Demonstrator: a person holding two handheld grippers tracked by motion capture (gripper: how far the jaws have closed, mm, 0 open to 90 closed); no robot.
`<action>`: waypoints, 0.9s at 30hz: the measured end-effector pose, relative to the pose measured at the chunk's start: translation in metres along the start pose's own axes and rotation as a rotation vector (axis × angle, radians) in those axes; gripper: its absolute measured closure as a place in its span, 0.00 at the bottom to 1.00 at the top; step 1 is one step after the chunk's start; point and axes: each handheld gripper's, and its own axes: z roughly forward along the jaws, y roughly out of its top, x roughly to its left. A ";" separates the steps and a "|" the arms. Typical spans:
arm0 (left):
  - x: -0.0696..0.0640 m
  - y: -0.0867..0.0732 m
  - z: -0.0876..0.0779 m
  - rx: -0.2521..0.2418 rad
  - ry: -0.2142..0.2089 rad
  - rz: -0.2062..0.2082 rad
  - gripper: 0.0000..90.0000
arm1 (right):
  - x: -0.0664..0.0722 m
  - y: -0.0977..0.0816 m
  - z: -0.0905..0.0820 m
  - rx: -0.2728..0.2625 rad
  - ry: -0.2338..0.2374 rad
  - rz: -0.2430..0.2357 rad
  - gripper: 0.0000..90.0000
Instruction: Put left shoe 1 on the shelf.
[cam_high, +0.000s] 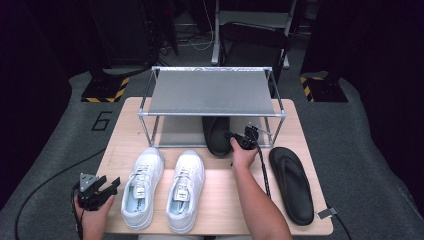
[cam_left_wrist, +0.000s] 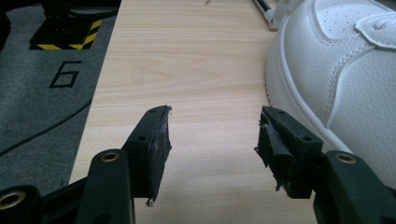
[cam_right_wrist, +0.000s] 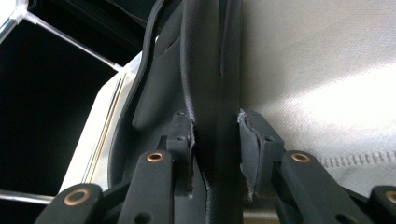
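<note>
While the right gripper (cam_high: 239, 140) is reaching in under the metal shoe rack (cam_high: 212, 91), its 2 jaws are clamping the edge of a black flip-flop (cam_high: 217, 135) that is lying on the rack's lower grey shelf, heel toward the person. Seen in the right gripper view, the black flip-flop (cam_right_wrist: 210, 93) is standing on edge between the pads, with the pads pressing against it on both sides and the grey fabric shelf (cam_right_wrist: 322, 70) showing beside it. Its mate, a 2nd black flip-flop (cam_high: 292, 183), is lying flat on the wooden table (cam_high: 220, 210) to the right of the person's right forearm, outside the rack and well apart from the first. 2 white sneakers (cam_high: 165, 187) are sitting side by side on the table in front of the rack, toes pointing toward it. At the table's near left corner the left gripper (cam_high: 107, 187) is hovering with its jaws spread wide and nothing between them; in the left gripper view, the toe of the left white sneaker (cam_left_wrist: 336, 70) is lying just beside the left gripper (cam_left_wrist: 212, 135).
</note>
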 end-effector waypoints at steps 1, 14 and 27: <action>0.000 0.000 0.000 0.000 -0.002 -0.011 0.48 | -0.002 0.000 0.001 -0.009 0.001 -0.009 0.74; 0.000 -0.001 0.001 -0.013 -0.004 -0.015 0.48 | 0.001 0.006 0.013 -0.057 -0.049 -0.069 0.74; 0.001 -0.001 -0.001 -0.004 -0.008 -0.019 0.48 | 0.004 0.009 0.028 -0.080 -0.063 -0.057 0.74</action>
